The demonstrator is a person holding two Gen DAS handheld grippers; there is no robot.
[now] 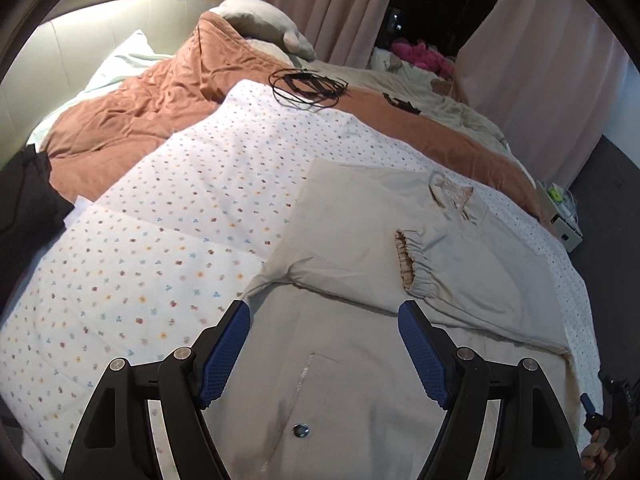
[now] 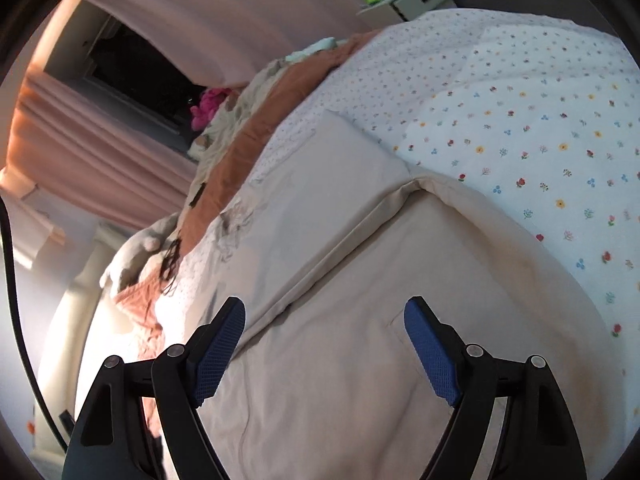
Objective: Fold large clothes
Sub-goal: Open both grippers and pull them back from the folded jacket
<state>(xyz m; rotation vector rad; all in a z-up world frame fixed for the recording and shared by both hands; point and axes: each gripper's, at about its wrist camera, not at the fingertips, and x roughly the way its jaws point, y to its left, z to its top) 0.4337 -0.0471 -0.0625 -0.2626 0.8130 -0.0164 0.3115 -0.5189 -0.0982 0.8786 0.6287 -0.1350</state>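
A beige jacket (image 1: pixel 360 240) lies flat on a floral bedspread (image 1: pixel 168 220). One sleeve is folded across its body, with an elastic cuff (image 1: pixel 408 260) near the middle. A snap button (image 1: pixel 301 430) shows on the lower part. My left gripper (image 1: pixel 324 312) is open and empty just above the jacket, below the folded sleeve. In the right wrist view the jacket (image 2: pixel 340 280) fills the centre, with a sleeve seam running diagonally. My right gripper (image 2: pixel 325 308) is open and empty over the jacket. The right gripper's edge also shows in the left wrist view (image 1: pixel 608 408).
A rust-brown quilt (image 1: pixel 132 108), a coil of black cable (image 1: pixel 308 88), a plush toy (image 1: pixel 256 16) and a pillow lie at the bed's far side. A black garment (image 1: pixel 28 192) lies at left. Pink curtains (image 1: pixel 540 60) and a small box (image 1: pixel 560 216) stand beyond the bed.
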